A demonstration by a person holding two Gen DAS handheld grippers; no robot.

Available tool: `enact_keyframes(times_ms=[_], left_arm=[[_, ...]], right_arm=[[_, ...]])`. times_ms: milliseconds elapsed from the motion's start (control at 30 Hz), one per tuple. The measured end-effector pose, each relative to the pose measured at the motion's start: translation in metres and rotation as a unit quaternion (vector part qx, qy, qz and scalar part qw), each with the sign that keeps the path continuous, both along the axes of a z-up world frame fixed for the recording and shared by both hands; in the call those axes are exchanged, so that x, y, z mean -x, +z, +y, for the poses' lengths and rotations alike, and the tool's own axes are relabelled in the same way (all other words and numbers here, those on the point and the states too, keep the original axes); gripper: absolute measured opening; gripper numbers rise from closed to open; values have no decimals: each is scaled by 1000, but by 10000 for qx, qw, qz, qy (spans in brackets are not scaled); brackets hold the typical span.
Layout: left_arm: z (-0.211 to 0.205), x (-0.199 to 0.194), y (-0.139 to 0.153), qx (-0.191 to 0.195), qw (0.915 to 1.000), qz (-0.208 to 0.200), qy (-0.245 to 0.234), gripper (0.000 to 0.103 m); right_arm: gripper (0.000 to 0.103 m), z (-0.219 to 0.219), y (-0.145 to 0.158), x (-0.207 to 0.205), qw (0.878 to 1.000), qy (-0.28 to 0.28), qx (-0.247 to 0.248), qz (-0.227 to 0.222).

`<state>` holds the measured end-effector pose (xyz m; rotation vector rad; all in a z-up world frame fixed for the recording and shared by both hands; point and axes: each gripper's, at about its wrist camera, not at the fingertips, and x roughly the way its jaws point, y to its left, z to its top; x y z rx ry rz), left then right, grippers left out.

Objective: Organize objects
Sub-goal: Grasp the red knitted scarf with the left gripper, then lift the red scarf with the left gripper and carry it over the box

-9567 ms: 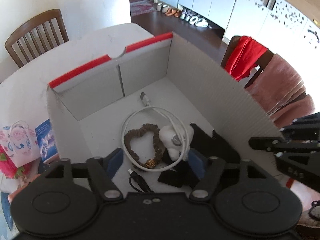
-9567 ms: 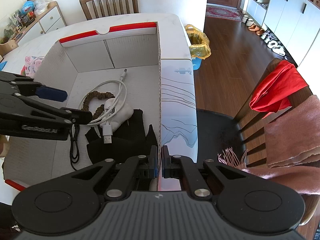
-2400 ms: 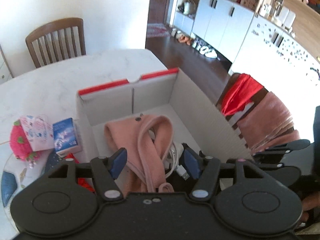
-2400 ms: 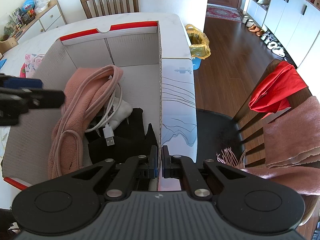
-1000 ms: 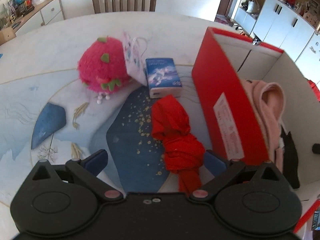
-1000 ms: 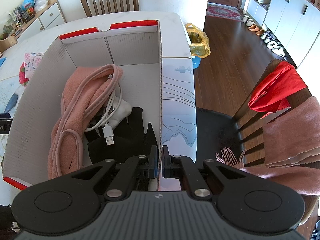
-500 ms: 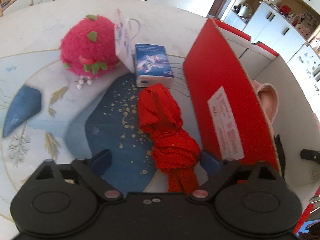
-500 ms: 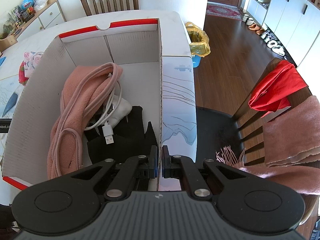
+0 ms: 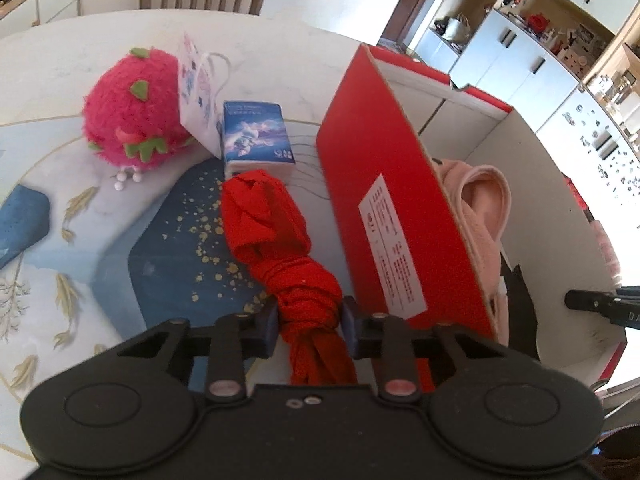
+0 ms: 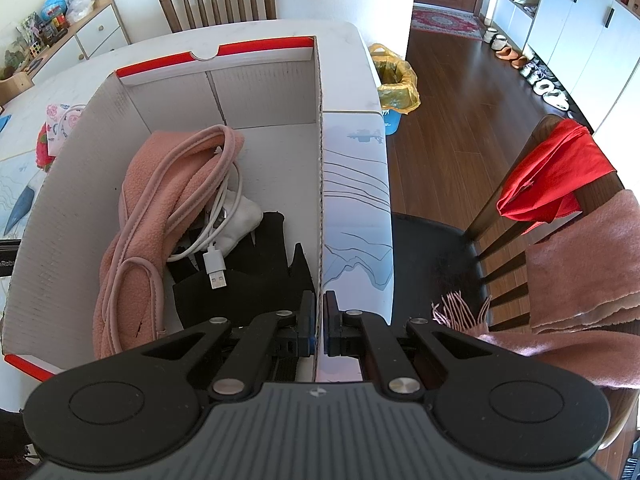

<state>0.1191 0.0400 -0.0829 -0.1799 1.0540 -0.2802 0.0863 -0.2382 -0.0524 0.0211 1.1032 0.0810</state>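
Observation:
A knotted red cloth [image 9: 272,228] lies on the blue-patterned table mat, just left of the red-and-white cardboard box [image 9: 384,184]. My left gripper [image 9: 308,316] is closing; its blue pads press on the knot from both sides. My right gripper [image 10: 320,320] is shut on the top edge of the box's right wall [image 10: 320,184]. Inside the box lie a pink scarf [image 10: 160,184], a white USB cable [image 10: 224,216] and black cloth [image 10: 248,280].
A pink plush strawberry [image 9: 128,112], a small gift bag [image 9: 198,88] and a blue tissue pack [image 9: 256,136] sit on the table beyond the red cloth. A chair [image 10: 520,216] with red and pink cloths stands right of the table, a yellow bin bag [image 10: 396,76] on the floor.
The left gripper's jaws went from wide apart to pinching the red cloth's knot, and the view tipped slightly closer to it. The right gripper kept its hold on the box wall.

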Motion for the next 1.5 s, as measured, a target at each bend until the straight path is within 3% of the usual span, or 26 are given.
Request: enact_keyframes(times_ms=[567,967,1200,1500], left_arm=[[-3,15,68,-65,9994,-339,-50,26],[-19,17,129,181,9950,-906,-367,27],[-50,4,136,299,9919,-988,-743,27],[-111,-18,115,329,9881,-617,-1367,27]], right_arm=[[4,1,0,-1,10000,2,17,-4],[4,3,1,-2,9999,-39,68,-79],[3,0,1,-1,9998,-122,77,-102],[4,-4,3,4,9997,-228,26,-102]])
